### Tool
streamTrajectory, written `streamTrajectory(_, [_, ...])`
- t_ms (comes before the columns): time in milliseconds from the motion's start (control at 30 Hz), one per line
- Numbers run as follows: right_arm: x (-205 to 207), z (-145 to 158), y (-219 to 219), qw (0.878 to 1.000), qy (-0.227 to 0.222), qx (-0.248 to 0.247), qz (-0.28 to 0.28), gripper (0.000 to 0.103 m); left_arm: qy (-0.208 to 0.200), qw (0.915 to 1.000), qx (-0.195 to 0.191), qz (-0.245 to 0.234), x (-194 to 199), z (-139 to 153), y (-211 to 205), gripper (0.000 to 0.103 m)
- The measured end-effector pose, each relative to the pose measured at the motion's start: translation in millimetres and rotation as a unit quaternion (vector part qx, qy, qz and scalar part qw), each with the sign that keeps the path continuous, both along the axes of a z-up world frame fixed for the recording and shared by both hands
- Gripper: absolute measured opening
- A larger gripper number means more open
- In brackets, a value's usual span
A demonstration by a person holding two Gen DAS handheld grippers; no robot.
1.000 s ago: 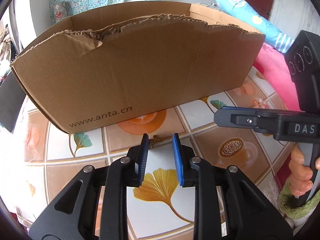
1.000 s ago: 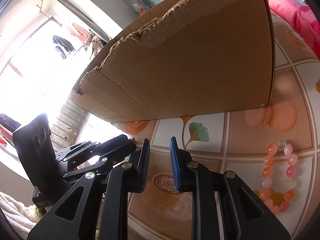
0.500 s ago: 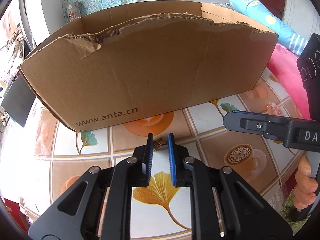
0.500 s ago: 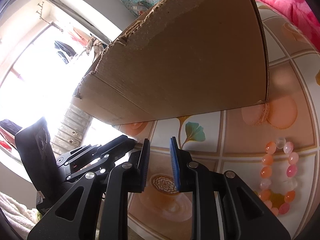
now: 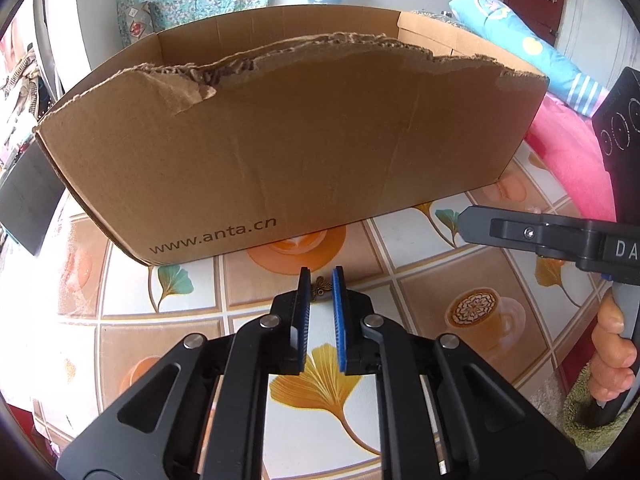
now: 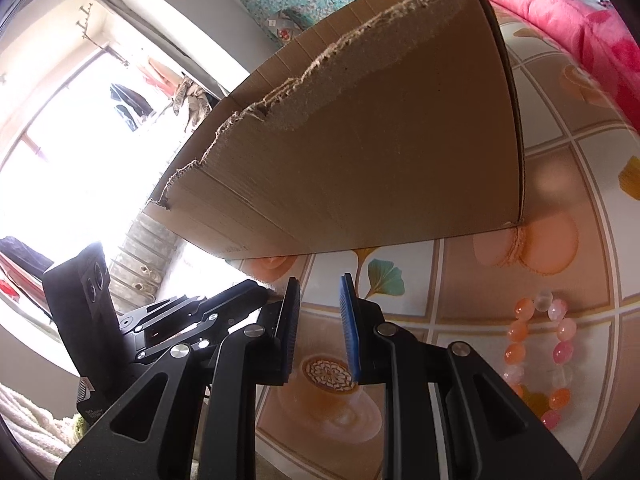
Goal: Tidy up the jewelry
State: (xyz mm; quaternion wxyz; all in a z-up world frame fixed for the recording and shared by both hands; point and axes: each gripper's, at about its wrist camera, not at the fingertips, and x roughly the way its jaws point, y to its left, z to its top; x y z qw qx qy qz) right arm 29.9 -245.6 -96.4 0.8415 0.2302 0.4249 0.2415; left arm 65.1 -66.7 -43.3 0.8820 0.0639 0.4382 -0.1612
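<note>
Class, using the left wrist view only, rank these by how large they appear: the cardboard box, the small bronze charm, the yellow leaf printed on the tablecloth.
1. cardboard box, by far the largest.
2. yellow leaf; it lies nearest the camera, which enlarges it.
3. bronze charm, tiny, between the closing left tongs.

1. Matt corrugated cardboard box [image 5: 304, 152], top edge torn rough.
2. Glossy printed covering on the table [image 5: 400, 240].
3. Translucent glossy bead bracelet [image 6: 538, 356].
4. Matt black plastic left tool [image 5: 321, 280], ribbed blue pads.

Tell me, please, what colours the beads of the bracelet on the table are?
Orange, pink and clear whitish beads, best seen in the right wrist view.
</note>
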Motion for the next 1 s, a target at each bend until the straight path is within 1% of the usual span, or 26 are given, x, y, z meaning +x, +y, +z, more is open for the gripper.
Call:
streamTrajectory(133, [-11.7,13.0,-2.6,0.999,-0.014,-0.029,-0.008,0.021,0.001,0.9999,-0.016,-0.001,-1.8,1.2,8.9,0.007])
streamTrajectory(300, [-30.0,29.5,-13.4,0.998,-0.023,-0.059,-0.025,0.021,-0.014,0.9993,-0.035,-0.009,-12.2,5.8,17.6,0.007])
streamTrajectory(433, [-37.6,34.2,-9.7,0.997,-0.022,-0.064,-0.027,0.021,-0.025,0.9990,-0.037,-0.008,-20.1,9.1,22.1,0.007])
streamTrajectory(467, [-36.8,33.8,-4.6,0.998,-0.021,-0.062,-0.023,0.022,-0.025,0.9989,-0.039,-0.004,-21.4,9.4,24.6,0.007])
streamTrajectory(533, [-32.9,32.5,13.5,0.997,-0.025,-0.066,-0.001,0.027,-0.027,0.9989,-0.038,0.007,-24.3,10.4,29.3,0.007])
streamTrajectory(600, [-27.8,34.3,36.1,0.995,-0.043,-0.083,0.023,0.034,-0.034,0.9987,-0.033,0.020,-26.3,13.0,34.3,0.007])
streamTrajectory(667, [-23.2,33.9,62.6,0.990,-0.067,-0.111,0.052,0.035,-0.038,0.9982,-0.031,0.035,-28.1,14.7,42.2,0.007])
streamTrajectory(733, [-17.1,31.1,88.6,0.981,-0.087,-0.154,0.075,0.035,-0.035,0.9976,-0.035,0.049,-26.9,15.0,51.3,0.007])
streamTrajectory(800, [-10.3,27.2,105.3,0.973,-0.102,-0.183,0.094,0.035,-0.034,0.9969,-0.040,0.059,-26.4,15.1,58.2,0.007])
streamTrajectory(867, [-5.2,22.5,117.3,0.965,-0.107,-0.209,0.113,0.035,-0.034,0.9964,-0.043,0.064,-26.8,14.9,64.4,0.007])
streamTrajectory(1000, [-0.4,17.9,130.9,0.953,-0.114,-0.240,0.143,0.034,-0.033,0.9959,-0.055,0.065,-25.2,12.7,71.2,0.007])
